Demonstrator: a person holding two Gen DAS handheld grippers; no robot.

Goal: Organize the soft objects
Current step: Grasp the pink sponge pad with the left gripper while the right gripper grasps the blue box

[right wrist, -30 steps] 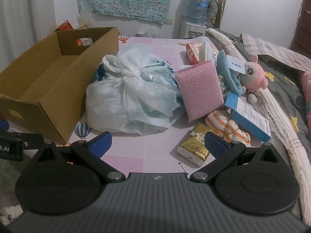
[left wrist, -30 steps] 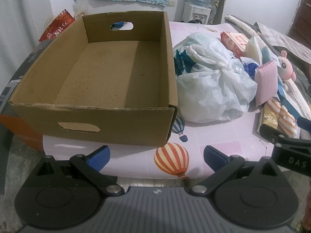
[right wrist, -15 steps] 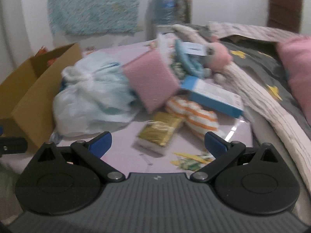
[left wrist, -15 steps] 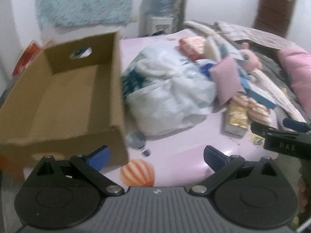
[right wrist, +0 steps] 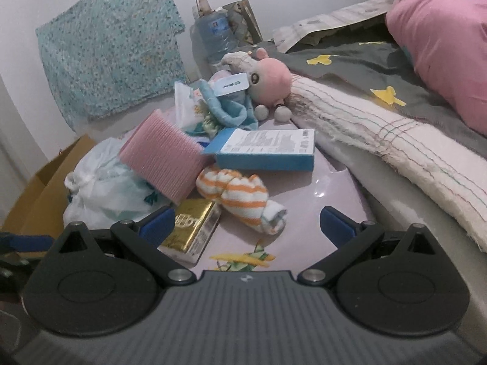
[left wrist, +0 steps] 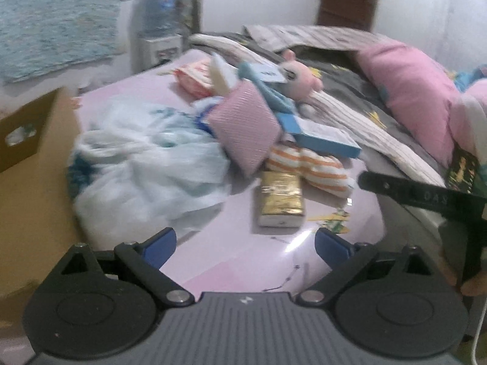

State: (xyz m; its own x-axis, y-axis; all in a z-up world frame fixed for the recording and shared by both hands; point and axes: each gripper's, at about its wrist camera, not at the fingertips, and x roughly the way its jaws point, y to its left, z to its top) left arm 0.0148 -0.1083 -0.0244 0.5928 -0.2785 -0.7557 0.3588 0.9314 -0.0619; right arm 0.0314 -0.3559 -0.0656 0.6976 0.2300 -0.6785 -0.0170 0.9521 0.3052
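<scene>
A heap of items lies on a pink table. An orange-and-white striped cloth point(right wrist: 240, 194) point(left wrist: 307, 164) lies just ahead of my open, empty right gripper point(right wrist: 248, 228). A pink ribbed pad point(right wrist: 164, 159) point(left wrist: 246, 129) leans on a tied white plastic bag point(right wrist: 106, 188) point(left wrist: 146, 158). A pink plush toy point(right wrist: 269, 82) point(left wrist: 299, 76) and a light blue cloth point(right wrist: 231, 109) lie farther back. My left gripper point(left wrist: 245, 241) is open and empty, low over the table's near edge. An empty cardboard box point(left wrist: 33, 167) point(right wrist: 39, 194) stands at the left.
A gold packet point(right wrist: 191, 228) point(left wrist: 281, 197) and a blue box point(right wrist: 268, 149) point(left wrist: 325, 140) lie among the soft items. A bed with a grey cover point(right wrist: 380, 76), a pink pillow point(right wrist: 444, 36) and a striped blanket point(right wrist: 395, 140) borders the table on the right. A water dispenser point(left wrist: 161, 30) stands behind.
Both grippers have swung right, away from the box and toward the heap and the bed. The right gripper has come closer to the striped cloth. Both stay open.
</scene>
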